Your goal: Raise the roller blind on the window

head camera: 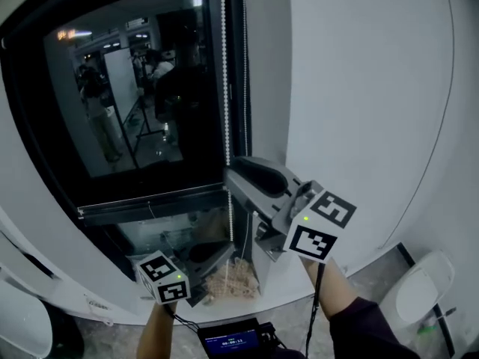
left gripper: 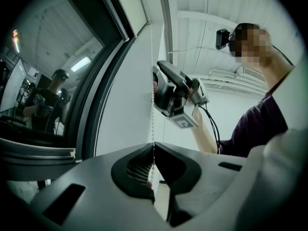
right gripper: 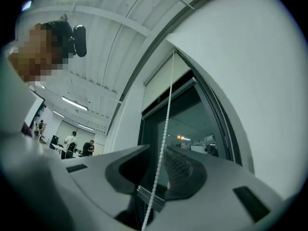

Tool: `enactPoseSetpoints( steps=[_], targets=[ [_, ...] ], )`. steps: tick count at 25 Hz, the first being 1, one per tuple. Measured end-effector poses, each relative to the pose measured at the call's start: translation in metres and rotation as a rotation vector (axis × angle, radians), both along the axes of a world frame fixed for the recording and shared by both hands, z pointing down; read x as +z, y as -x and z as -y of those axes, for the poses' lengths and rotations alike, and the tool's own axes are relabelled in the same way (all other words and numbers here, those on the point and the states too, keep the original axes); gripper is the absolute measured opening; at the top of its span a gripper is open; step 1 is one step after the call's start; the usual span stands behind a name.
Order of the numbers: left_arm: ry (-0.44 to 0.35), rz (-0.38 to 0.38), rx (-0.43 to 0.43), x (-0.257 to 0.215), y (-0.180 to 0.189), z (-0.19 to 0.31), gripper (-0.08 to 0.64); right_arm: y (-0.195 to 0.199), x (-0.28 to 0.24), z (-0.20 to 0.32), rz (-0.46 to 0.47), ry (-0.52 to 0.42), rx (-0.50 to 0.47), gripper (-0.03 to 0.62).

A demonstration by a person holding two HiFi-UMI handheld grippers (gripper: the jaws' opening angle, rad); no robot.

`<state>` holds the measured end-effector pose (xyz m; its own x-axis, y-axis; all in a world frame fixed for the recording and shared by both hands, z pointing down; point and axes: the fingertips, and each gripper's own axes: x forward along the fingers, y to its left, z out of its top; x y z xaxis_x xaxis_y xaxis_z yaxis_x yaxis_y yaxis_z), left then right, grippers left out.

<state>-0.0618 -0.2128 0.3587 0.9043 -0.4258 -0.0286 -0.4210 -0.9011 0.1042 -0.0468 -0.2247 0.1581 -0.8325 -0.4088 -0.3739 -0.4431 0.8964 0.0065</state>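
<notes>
A white bead chain (head camera: 225,88) hangs down the right edge of the dark window (head camera: 127,96). My left gripper (head camera: 223,247) is low by the sill. In the left gripper view it (left gripper: 153,146) is shut on the chain (left gripper: 152,81), the beads pinched between the tips. My right gripper (head camera: 232,176) is higher on the same chain. In the right gripper view its jaws (right gripper: 161,153) stand apart, and the chain (right gripper: 166,119) runs between them without touching the pads. The blind's pale fabric (right gripper: 161,78) shows at the top of the window.
A white wall (head camera: 359,88) stands right of the window frame. A pale fibrous pile (head camera: 233,279) lies on the sill below the left gripper. A small screen (head camera: 230,342) hangs at my waist. White rounded objects (head camera: 423,286) sit on the floor at right.
</notes>
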Motion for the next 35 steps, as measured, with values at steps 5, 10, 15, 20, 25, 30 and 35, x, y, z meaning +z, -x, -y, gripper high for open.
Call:
enactPoseSetpoints(
  steps=[5,10,15,20,25,30,35],
  targets=[
    [0.085,-0.003,0.022,0.043,0.000,-0.012,0.018,0.014,0.010,0.011,-0.071,0.032,0.080,0.058],
    [0.129,0.033,-0.021,0.080,0.012,-0.010,0.018,0.019,0.045,0.008,-0.145,0.026,0.133,0.018],
    [0.174,0.075,-0.076,0.118,0.036,-0.001,0.020,0.010,0.088,0.011,-0.178,0.052,0.189,0.018],
    [0.126,-0.041,-0.082,0.072,0.050,0.003,0.021,0.010,0.149,0.015,-0.227,0.137,0.199,0.018],
    [0.055,-0.049,-0.118,0.042,0.047,0.007,0.021,0.005,0.175,0.013,-0.252,0.139,0.239,0.018],
    [-0.019,-0.050,-0.171,0.019,0.039,0.011,0.021,-0.008,0.184,-0.003,-0.351,0.098,0.321,0.258],
    [-0.020,-0.079,-0.161,0.009,0.020,0.017,0.021,-0.041,0.179,-0.005,-0.293,0.103,0.400,0.256]
  ],
)
